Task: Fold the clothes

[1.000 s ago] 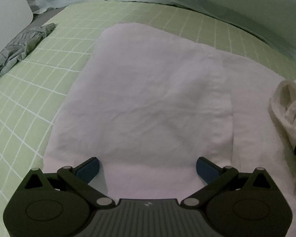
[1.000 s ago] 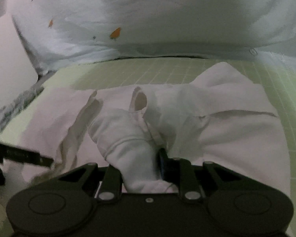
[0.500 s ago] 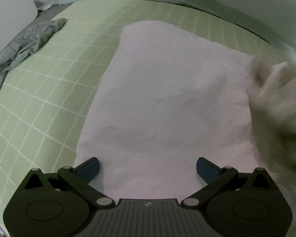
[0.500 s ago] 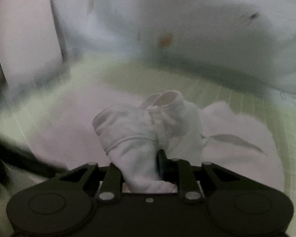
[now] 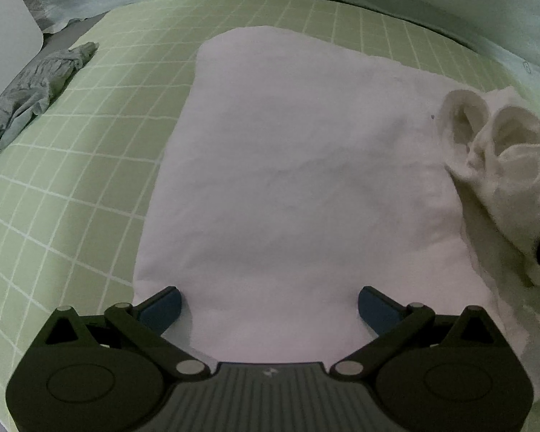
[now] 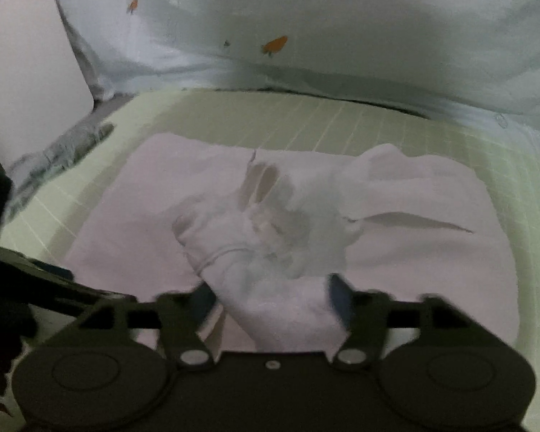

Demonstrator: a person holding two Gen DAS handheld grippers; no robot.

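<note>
Right gripper (image 6: pixel 273 297): jaws just opened wide, bunched sleeve of white garment (image 6: pixel 234 237) loose between them, pads clear. Left gripper (image 5: pixel 269 304): jaws spread wide over garment's near edge. Garment lies on green checked sheet (image 5: pixel 72 165).

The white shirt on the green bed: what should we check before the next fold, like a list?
1. Left half of the white shirt lies flat: ok.
2. Bunched sleeve part smoothed out: not ok, it is crumpled in a heap.
3. Right hand-held gripper has let go: ok, its jaws have just been opening, and the cloth sits loose between them.
4. Left hand-held gripper free: ok, open over the shirt's near edge, nothing pinched.
5. Grey garment out of the way: ok, apart at the bed's left side.
6. Shirt's far right edge straight: cannot tell, the picture is blurred.
</note>
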